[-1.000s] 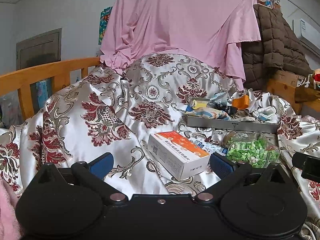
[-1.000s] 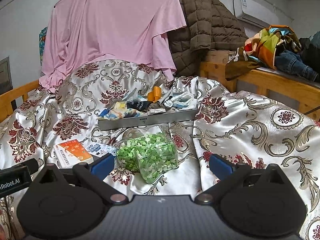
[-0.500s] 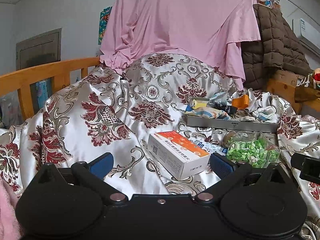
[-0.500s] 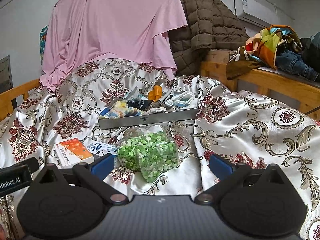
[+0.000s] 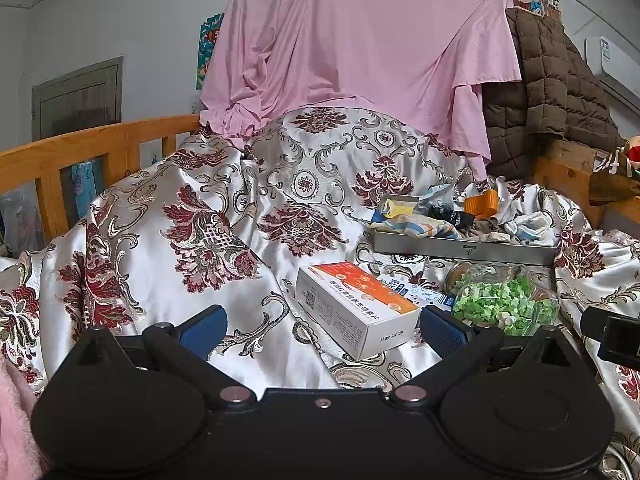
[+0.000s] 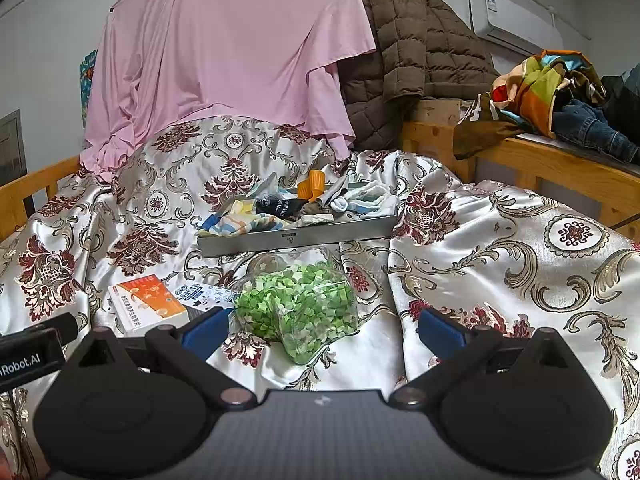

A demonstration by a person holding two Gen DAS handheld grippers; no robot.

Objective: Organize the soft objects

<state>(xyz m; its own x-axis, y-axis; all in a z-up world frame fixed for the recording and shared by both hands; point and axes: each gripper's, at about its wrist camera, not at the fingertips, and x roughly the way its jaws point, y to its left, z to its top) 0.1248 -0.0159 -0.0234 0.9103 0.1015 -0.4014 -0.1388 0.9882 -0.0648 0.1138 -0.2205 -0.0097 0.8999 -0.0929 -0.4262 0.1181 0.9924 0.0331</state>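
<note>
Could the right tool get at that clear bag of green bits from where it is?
Probably yes. The right tool is open, and the bag lies just ahead between its fingers on the bedspread, with nothing across the way.

You have the tray [image 6: 296,236] as your landmark on the bedspread [image 6: 500,248]: socks [image 6: 360,200] lie in it, the bag of bits [image 6: 300,304] sits just before it, the box [image 6: 146,302] before and left, the draped sheet [image 6: 224,48] behind.

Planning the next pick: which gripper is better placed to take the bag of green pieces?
Right. The bag of green pieces lies between the open right gripper fingers; the left gripper faces the orange box.
</note>
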